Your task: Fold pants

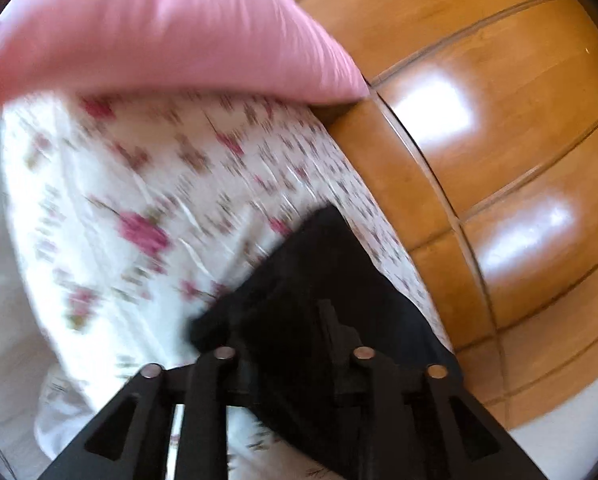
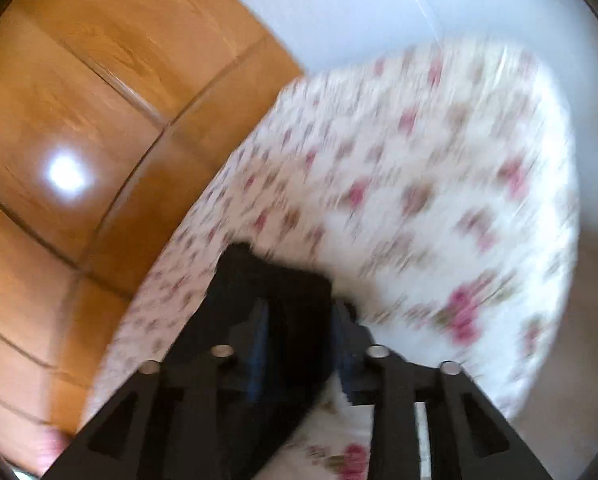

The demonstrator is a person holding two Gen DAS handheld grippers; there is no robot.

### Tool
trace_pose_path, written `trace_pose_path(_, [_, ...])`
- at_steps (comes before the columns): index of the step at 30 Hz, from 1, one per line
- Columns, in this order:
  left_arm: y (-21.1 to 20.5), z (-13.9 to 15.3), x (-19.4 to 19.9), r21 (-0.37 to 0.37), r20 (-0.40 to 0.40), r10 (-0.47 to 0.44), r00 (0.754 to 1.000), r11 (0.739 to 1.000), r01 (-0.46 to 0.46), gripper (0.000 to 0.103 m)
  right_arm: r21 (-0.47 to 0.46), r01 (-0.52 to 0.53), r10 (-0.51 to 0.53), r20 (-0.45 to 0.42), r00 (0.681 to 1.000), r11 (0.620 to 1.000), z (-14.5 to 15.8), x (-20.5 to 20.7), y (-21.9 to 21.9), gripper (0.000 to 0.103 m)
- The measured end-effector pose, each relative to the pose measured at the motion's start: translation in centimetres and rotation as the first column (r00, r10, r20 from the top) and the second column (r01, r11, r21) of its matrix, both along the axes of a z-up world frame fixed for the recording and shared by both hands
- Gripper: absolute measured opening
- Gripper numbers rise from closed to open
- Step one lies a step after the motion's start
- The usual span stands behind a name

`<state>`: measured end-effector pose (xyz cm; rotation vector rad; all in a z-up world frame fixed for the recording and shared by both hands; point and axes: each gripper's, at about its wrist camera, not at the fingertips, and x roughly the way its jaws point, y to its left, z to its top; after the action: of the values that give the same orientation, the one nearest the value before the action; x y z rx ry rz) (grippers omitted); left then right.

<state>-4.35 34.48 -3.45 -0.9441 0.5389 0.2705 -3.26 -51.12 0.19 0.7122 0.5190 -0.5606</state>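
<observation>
On the bed, w/ the floral sheet [image 1: 147, 184] spread under everything, the black pants [image 1: 319, 280] are lying along the sheet's edge next to the wooden headboard [image 1: 479, 160]. Going left to right in the left wrist view: a pink pillow [image 1: 159, 28] is sitting at the top left, the sheet is filling the middle, the pants are occupying the lower centre, and the wood panels are curving off to the right.

The left gripper [image 1: 295, 344] is hanging right over the dark cloth, jaws partly apart, w/ fabric bunched between the fingers. Whether the pads are actually pinching it I cannot tell (black on black, plus blur).

In the right wrist view the headboard [image 2: 79, 120] is now on the left, the pants [image 2: 275, 276] are poking up in the middle, and the sheet [image 2: 439, 184] is running off to the right toward a white wall [image 2: 359, 4]. The right gripper [image 2: 299, 344] is likewise straddling a raised edge of the cloth, jaws partly apart; grip or no grip, again cannot tell.

Key relation, as I judge it: the garment's long axis is running parallel to the headboard, and both grippers are sitting at the cloth, one toward each end, so neither hand is really nearer. Any coming fold prob. depends on both ends being carried together across that axis.
</observation>
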Motion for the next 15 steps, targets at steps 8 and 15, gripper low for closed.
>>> trace_pose_path(8, [0.0,4.9,-2.6,0.172,0.064,0.141,0.988,0.974,-0.15,0.026,-0.229,-0.415,0.405,-0.093,0.91,0.88,3.6,5.9,11.8,0.034])
trace_pose_path(15, [-9.0,6.0,4.3,0.331,0.004,-0.312,0.95,0.897,0.293,0.026,-0.072,-0.856,0.849,-0.106,0.517,0.512,0.8,13.2,30.6,0.034])
